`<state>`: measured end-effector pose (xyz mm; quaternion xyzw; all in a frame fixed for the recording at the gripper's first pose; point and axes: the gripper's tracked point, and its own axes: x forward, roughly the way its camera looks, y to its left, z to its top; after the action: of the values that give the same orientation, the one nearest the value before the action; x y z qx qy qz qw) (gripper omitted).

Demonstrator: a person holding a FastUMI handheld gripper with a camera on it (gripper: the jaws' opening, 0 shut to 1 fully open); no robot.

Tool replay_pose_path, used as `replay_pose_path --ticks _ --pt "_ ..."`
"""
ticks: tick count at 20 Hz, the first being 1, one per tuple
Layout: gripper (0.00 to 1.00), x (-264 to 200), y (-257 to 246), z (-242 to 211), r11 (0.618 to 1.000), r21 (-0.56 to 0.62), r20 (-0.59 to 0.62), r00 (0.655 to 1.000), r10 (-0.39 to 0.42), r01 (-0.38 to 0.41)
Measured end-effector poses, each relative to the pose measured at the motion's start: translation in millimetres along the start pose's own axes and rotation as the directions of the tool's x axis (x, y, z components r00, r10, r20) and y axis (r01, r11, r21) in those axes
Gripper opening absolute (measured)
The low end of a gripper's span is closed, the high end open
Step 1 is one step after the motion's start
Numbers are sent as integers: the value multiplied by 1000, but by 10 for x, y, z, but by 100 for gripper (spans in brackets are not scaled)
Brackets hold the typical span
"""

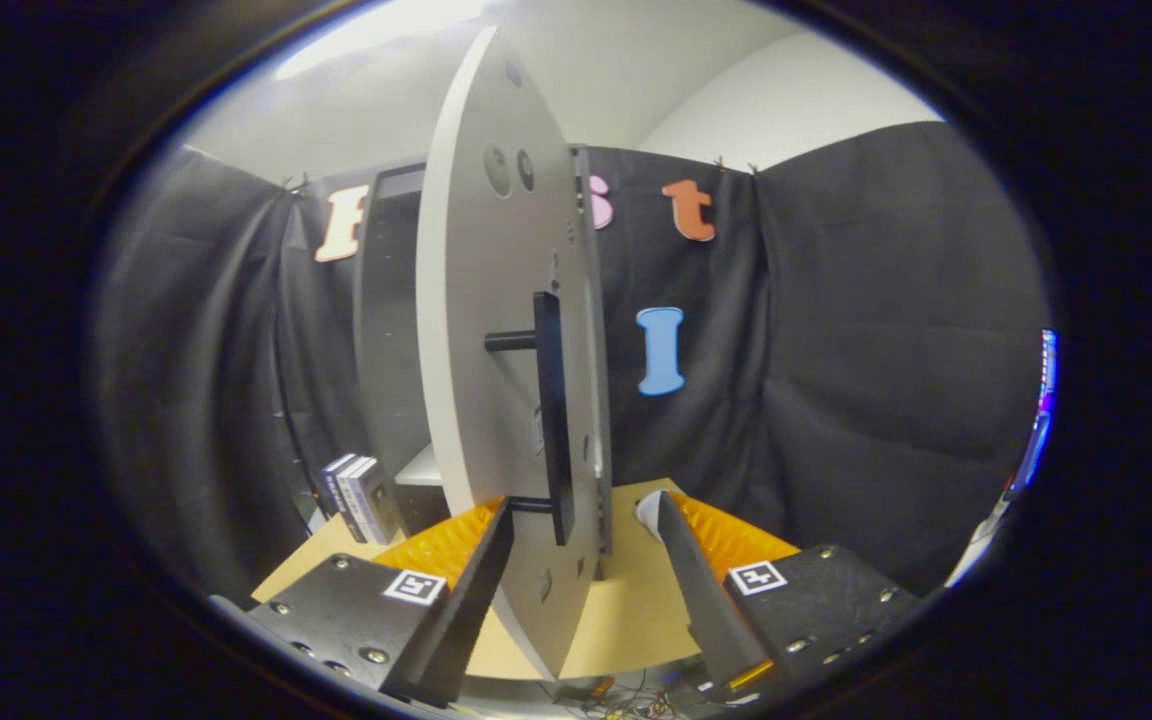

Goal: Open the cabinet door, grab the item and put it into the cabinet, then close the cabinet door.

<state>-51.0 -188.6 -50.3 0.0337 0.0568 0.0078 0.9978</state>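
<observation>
1. Gripper [584, 540] fingers stand apart, one on each side of the pale grey cabinet door [481, 330], pressing on nothing; the door's bottom edge drops into the gap between them.

2. Seen almost edge-on, the door swings out toward the gripper, so it is partly open. Its long black bar handle [553, 420] stands off the door on two short posts, with its lower end just above and between the fingertips.

3. That placement looks deliberate: with the fingers straddling the door near the handle, either finger can push or hook the panel to swing it further. This is a judgement, not something seen.

4. The item, a small stack of dark box-like packs with pale edges [361, 497], stands upright on the tan wooden bench [626, 620] left of the door, just in front of the dark grey cabinet body [386, 340] and beyond the left finger. It is not yet picked up.

5. A pale shelf [424, 468] shows inside the cabinet behind the door, a likely resting place.

6. The gripper is held level and low over the bench, pointing straight at the door's edge.
</observation>
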Motion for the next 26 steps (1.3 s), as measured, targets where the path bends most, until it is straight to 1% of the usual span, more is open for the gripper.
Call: replay_pose_path --ticks 5,9,11,12,13,16,18,21,26 --pt "88 222 322 -48 995 43 -10 996 85 -85" --pt "88 402 675 -111 982 68 -19 984 179 -178" --pt "89 522 819 -131 974 84 -28 976 215 -212" --pt "91 556 877 -102 968 84 -30 970 240 -237" --pt "93 633 953 -95 963 74 -29 965 262 -259" --pt "93 850 1279 -136 950 50 -33 951 308 -307" --pt "97 1009 1467 -139 939 47 -39 939 341 -339" --pt "97 1271 1773 -130 923 23 -36 922 384 -384" --pt "98 1710 2169 -101 909 -10 -34 909 416 -417"
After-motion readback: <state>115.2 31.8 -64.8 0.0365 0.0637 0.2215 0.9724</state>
